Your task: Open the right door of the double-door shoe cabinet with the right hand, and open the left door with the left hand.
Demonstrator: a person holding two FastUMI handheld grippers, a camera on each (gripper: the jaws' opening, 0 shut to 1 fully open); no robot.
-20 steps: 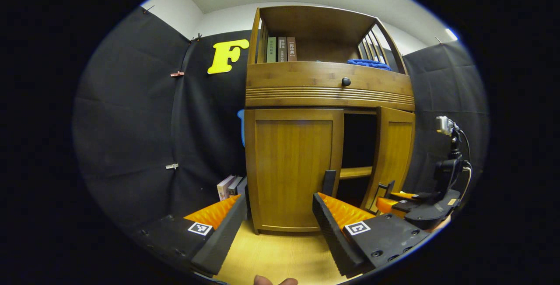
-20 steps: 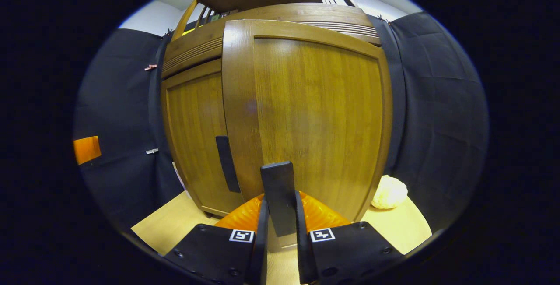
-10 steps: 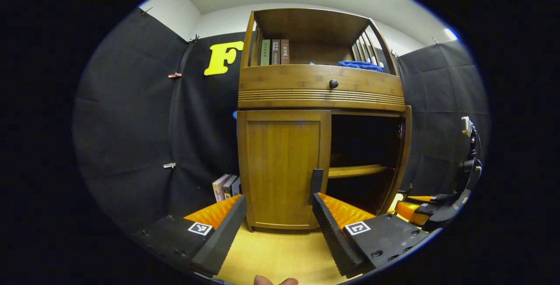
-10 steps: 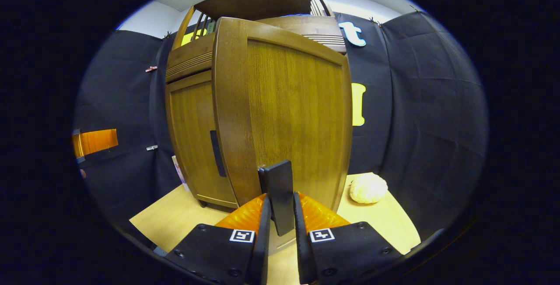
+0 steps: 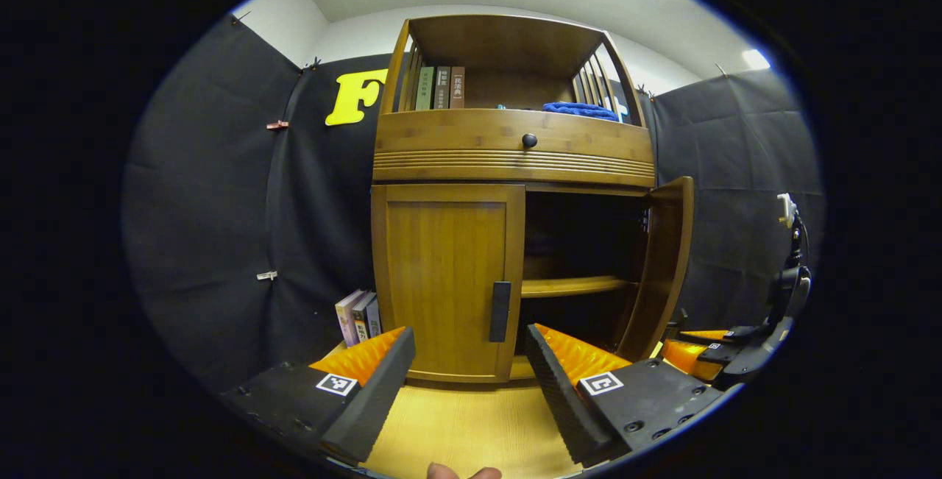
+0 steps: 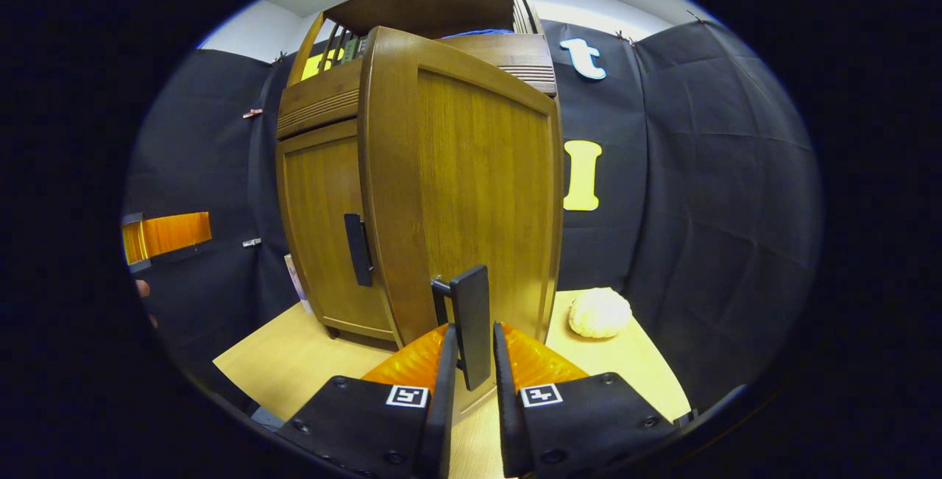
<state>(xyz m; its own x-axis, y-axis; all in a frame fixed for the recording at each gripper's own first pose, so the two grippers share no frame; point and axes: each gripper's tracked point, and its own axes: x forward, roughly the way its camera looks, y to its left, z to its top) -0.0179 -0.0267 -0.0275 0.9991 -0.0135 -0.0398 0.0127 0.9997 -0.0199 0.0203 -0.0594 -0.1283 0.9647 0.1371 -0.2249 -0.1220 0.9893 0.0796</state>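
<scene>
The wooden shoe cabinet (image 5: 515,148) stands ahead in the left gripper view. Its left door (image 5: 445,280) is closed, with a black handle (image 5: 500,311) at its right edge. Its right door (image 5: 666,258) is swung far out, baring a dark inside and a shelf (image 5: 570,286). My left gripper (image 5: 467,383) is open, a short way in front of the left door's handle, touching nothing. In the right gripper view the right door (image 6: 471,177) faces me and my right gripper (image 6: 469,368) is shut on its black handle (image 6: 471,317). That gripper (image 5: 710,350) also shows at the right of the left gripper view.
Books (image 5: 438,87) and a blue cloth (image 5: 581,108) lie on the cabinet's top shelf above a drawer with a black knob (image 5: 529,140). More books (image 5: 357,315) lean by the cabinet's left foot. A pale lumpy object (image 6: 600,312) sits on the wooden floor (image 6: 640,361) right of the cabinet.
The right door has swung from partly open to wide open, pulled by my right gripper. The left gripper has drifted right, so the left door's handle now sits between its fingers' line.
</scene>
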